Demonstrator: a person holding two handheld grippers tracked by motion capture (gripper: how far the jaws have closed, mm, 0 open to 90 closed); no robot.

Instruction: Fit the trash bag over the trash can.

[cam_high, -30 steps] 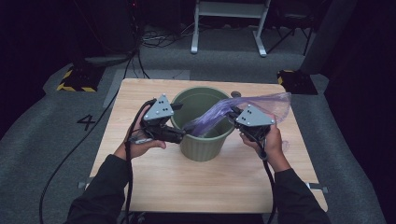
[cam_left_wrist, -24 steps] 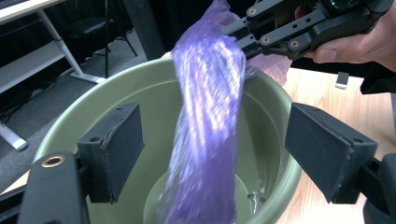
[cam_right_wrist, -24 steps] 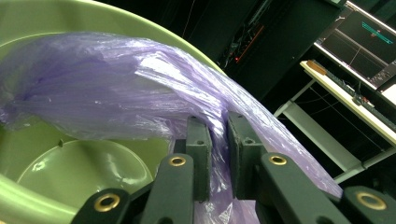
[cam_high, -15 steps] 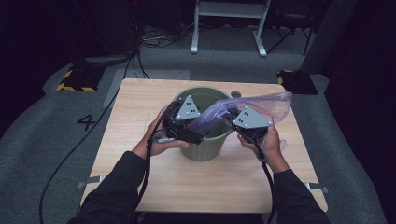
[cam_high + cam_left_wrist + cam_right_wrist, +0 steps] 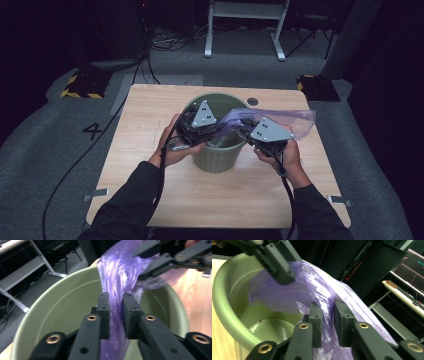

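The person wears dark long sleeves [image 5: 132,200]. Each black tool, left [image 5: 218,131] and right [image 5: 243,131], carries a grey triangular plate, brass-ringed holes, and a trailing black cable.

text: "4" | on: grey floor [image 5: 60,150], left of the table [image 5: 150,100]; no other readable marks

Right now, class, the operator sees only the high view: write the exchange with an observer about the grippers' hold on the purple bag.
Operator: Has the left gripper caught the bag?
Observer: Yes. The left gripper has just been closing, and its pads pinch the purple bag.
Operator: And the right?
Observer: The right gripper has just been opening a little; the bag fills the gap between its pads.
Operator: Anything inside the bin?
Observer: In the right gripper view, the floor of the green bin looks bare.
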